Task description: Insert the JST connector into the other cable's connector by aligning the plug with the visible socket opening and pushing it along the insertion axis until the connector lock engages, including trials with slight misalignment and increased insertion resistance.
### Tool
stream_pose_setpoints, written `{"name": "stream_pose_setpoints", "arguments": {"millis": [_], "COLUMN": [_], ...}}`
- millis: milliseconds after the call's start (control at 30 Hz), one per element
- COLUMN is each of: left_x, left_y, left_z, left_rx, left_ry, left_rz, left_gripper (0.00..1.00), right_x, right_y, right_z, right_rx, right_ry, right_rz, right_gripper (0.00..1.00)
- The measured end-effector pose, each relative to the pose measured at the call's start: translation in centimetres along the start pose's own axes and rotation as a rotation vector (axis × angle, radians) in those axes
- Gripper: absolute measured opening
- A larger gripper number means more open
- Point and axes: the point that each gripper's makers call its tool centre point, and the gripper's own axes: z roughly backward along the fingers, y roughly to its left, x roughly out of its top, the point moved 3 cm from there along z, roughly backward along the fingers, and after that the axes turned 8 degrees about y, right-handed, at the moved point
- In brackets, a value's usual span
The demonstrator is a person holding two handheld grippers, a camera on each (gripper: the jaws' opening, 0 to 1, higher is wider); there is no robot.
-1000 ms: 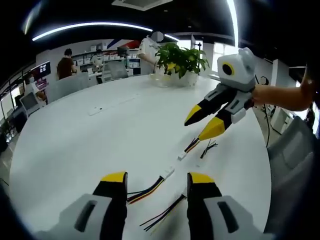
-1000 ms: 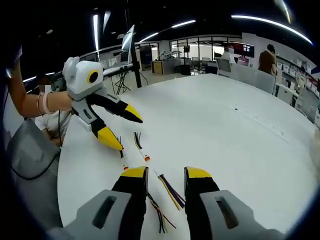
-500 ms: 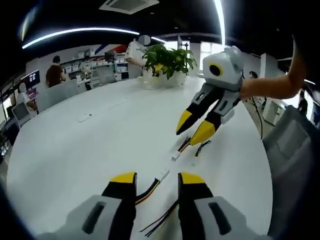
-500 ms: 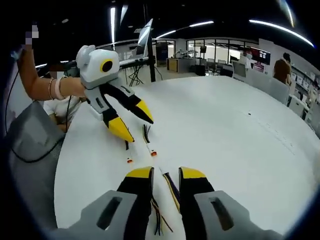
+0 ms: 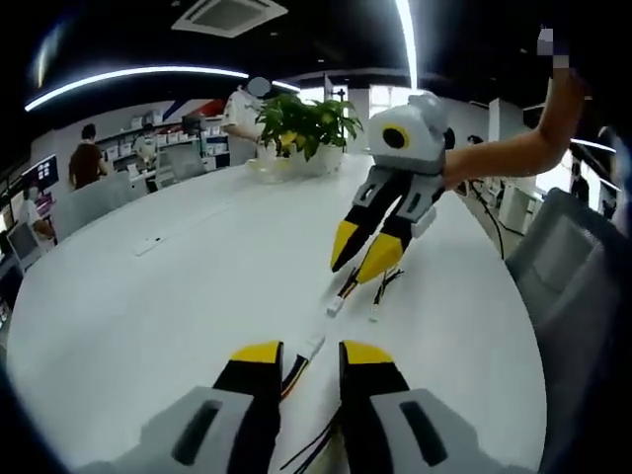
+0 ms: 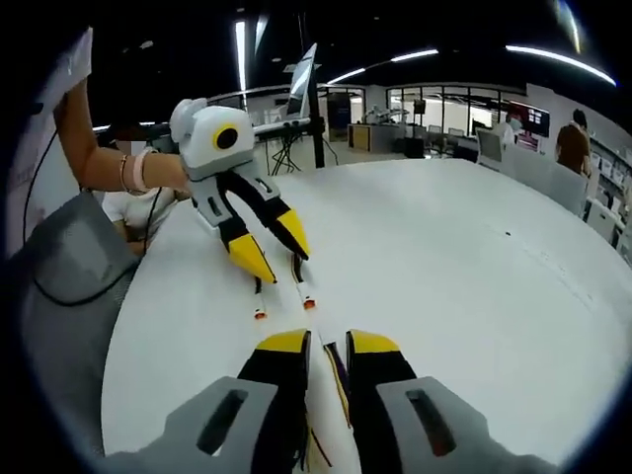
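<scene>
On the white bench [image 5: 148,296], both cables lie loose: the left gripper [image 5: 301,357] has jaws apart around one plug [image 5: 312,346], the right gripper [image 6: 328,343] likewise; light, floppy wires, so grip the stiff housings.

Right hand-held gripper [image 6: 327,344] straddles a cable [image 6: 338,367] on the table [image 6: 444,257].

An open-plan office — big white table [image 5: 148,296], desk monitors [image 5: 44,170], potted plant [image 5: 296,123]

Two loose multicoloured cables [image 5: 341,291] lie unmated on the white table [image 5: 148,286], seemingly with small white connectors [image 5: 334,307].
</scene>
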Motion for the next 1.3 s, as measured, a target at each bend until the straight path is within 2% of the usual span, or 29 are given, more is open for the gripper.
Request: {"name": "stream_pose_setpoints", "arguments": {"millis": [133, 267, 400, 967, 1100, 1300], "left_x": [0.0, 0.1, 0.0, -0.3, -0.4, -0.4], "left_y": [-0.1, 0.0, -0.1, 0.4, 0.5, 0.5], "left_z": [-0.2, -0.3, -0.4, -0.9, -1.1, -1.2], "left_rx": [-0.016, -0.022, -0.042, -0.06, -0.076, -0.083], "left_ry": [-0.013, -0.021, -0.026, -0.032, -0.033, -0.041], "left_rz": [-0.03, -0.044, -0.053, -0.087, -0.054, -0.058], "left_gripper": [0.13, 0.12, 0.1, 0.08, 0.06, 0.05], "right_x": [0.1, 0.1, -0.1, -0.5, -0.6, -0.7], "right_y": [0.3, 0.6, 0.4, 0.7, 0.9, 1.0], "right_z": [-0.2, -0.6, -0.9, -1.3, -1.4, -1.6], "right_rx": [0.004, 0.029, 0.044, 0.058, 0.063, 0.068], "right_ry": [0.006, -0.009, -0.007, 0.001, 0.005, 0.003], "right_rz": [0.065, 0.069, 0.048, 0.07, 0.071, 0.07], "right_gripper": [0.2, 0.14, 0.15, 0.13, 0.12, 0.1]}}
